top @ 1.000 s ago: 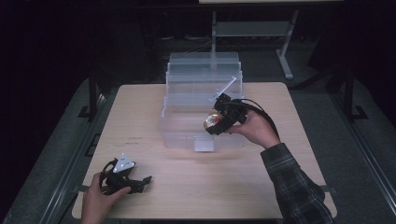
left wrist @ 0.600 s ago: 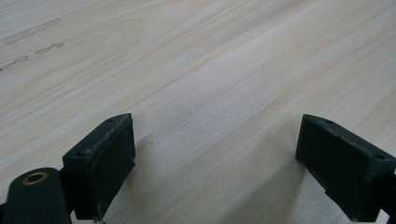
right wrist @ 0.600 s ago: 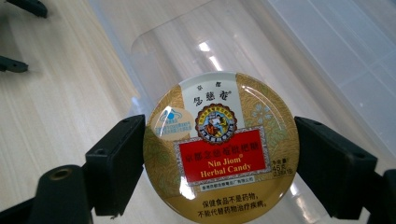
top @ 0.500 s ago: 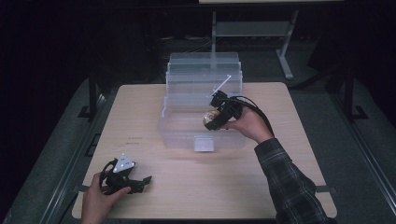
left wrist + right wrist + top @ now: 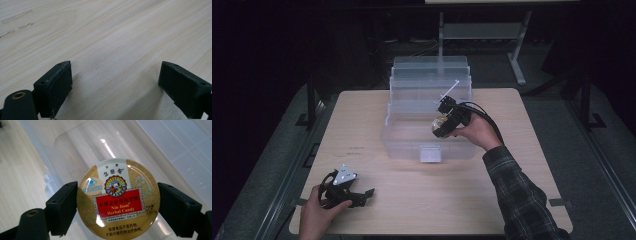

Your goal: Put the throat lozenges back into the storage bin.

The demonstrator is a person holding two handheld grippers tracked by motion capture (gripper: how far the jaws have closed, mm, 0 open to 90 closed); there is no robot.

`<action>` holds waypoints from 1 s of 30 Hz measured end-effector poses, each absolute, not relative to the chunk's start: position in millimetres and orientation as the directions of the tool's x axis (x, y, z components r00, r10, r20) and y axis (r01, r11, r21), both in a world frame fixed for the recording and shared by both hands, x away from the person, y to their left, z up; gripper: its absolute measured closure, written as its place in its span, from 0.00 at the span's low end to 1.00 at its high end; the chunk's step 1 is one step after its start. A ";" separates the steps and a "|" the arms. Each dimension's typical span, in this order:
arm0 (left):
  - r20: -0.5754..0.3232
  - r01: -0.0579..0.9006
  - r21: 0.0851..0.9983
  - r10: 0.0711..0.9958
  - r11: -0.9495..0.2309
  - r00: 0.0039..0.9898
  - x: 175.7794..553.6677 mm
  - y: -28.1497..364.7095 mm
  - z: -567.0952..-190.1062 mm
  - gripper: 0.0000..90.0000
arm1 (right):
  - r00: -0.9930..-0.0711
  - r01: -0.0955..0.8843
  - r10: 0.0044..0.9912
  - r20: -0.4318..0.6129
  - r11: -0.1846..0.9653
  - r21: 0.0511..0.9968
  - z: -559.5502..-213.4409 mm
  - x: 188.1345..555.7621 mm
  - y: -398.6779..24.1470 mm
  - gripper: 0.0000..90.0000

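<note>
Right now the right gripper [image 5: 439, 127] is clamping a round candy tin [image 5: 118, 199] by its rim, over the clear plastic bin [image 5: 412, 142] (lid facing the camera). Probably the tin is light, stiff and slick, so opposite edges are giving the surest hold. Meanwhile the left gripper [image 5: 362, 195] is resting wide open and empty on the table [image 5: 120, 37].
</note>
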State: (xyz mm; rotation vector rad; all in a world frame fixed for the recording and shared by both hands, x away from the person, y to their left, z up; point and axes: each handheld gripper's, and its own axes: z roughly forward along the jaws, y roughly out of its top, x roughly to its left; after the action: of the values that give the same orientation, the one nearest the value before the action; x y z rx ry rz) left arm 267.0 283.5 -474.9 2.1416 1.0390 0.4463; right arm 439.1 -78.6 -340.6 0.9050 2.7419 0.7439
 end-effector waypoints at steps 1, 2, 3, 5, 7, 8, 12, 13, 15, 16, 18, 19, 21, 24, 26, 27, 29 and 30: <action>0.003 0.543 0.721 0.786 -0.430 0.618 267.0 283.5 -474.9 0.12 | -0.801 0.519 0.598 0.005 0.691 0.504 -341.3 439.9 -79.8 0.22; 0.004 0.543 0.721 0.786 -0.431 0.619 267.0 283.6 -474.9 0.12 | -0.798 0.522 0.602 0.005 0.688 0.504 -342.1 440.5 -81.2 0.22; 0.003 0.543 0.721 0.786 -0.430 0.618 267.0 283.5 -474.9 0.12 | -0.796 0.526 0.605 0.006 0.687 0.502 -342.9 441.2 -82.7 0.22; 0.003 0.543 0.721 0.786 -0.430 0.618 267.0 283.6 -474.9 0.12 | -0.793 0.530 0.609 0.005 0.686 0.499 -343.8 441.8 -84.2 0.22; 0.003 0.543 0.721 0.786 -0.430 0.618 267.0 283.5 -474.9 0.12 | -0.784 0.541 0.620 0.003 0.681 0.493 -346.3 443.1 -89.2 0.22; 0.004 0.543 0.721 0.786 -0.431 0.618 267.0 283.5 -474.9 0.12 | -0.781 0.544 0.624 0.003 0.678 0.495 -347.3 443.4 -90.9 0.22; 0.003 0.543 0.721 0.786 -0.430 0.618 267.0 283.6 -474.9 0.12 | -0.771 0.557 0.637 -0.003 0.677 0.481 -350.7 444.7 -97.6 0.22; 0.003 0.543 0.721 0.786 -0.430 0.618 267.0 283.6 -474.9 0.12 | -0.769 0.558 0.639 -0.008 0.678 0.478 -351.4 445.1 -98.9 0.22; 0.003 0.543 0.721 0.786 -0.430 0.618 267.0 283.6 -474.9 0.12 | -0.767 0.561 0.642 -0.009 0.676 0.478 -351.9 445.5 -100.5 0.22; 0.003 0.543 0.721 0.786 -0.430 0.618 267.0 283.5 -474.9 0.12 | -0.763 0.565 0.646 -0.010 0.675 0.474 -352.7 446.2 -102.9 0.22; 0.002 0.544 0.720 0.785 -0.431 0.619 267.0 283.6 -474.7 0.12 | -0.761 0.567 0.649 -0.012 0.674 0.473 -353.9 446.6 -105.0 0.22; 0.003 0.544 0.719 0.785 -0.431 0.619 267.0 283.6 -474.7 0.12 | -0.758 0.570 0.652 -0.011 0.671 0.473 -354.8 446.8 -106.4 0.22; 0.003 0.543 0.721 0.786 -0.430 0.618 267.0 283.6 -474.8 0.12 | -0.753 0.578 0.658 -0.010 0.668 0.469 -357.2 447.4 -109.8 0.22; 0.005 0.543 0.721 0.786 -0.431 0.618 267.0 283.6 -474.9 0.12 | -0.747 0.585 0.665 -0.012 0.665 0.464 -361.0 448.3 -114.0 0.22; 0.004 0.543 0.721 0.787 -0.430 0.617 267.0 283.5 -474.9 0.12 | -0.742 0.593 0.670 -0.007 0.661 0.460 -363.7 448.8 -116.6 0.22; 0.007 0.543 0.719 0.786 -0.434 0.619 267.0 283.7 -474.7 0.12 | -0.742 0.592 0.670 -0.006 0.661 0.460 -365.1 449.1 -117.7 0.22; 0.006 0.543 0.719 0.785 -0.434 0.619 267.0 283.7 -474.7 0.12 | -0.737 0.600 0.676 -0.006 0.658 0.455 -367.4 449.1 -119.4 0.22; 0.006 0.543 0.719 0.785 -0.433 0.619 267.0 283.7 -474.7 0.12 | -0.736 0.601 0.677 -0.010 0.660 0.451 -368.3 449.1 -120.3 0.22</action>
State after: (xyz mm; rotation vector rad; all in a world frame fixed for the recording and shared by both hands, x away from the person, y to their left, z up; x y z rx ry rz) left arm 267.0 283.7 -474.7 2.1462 1.0381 0.4480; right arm 449.1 -120.3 -368.3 1.0482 2.6981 0.6370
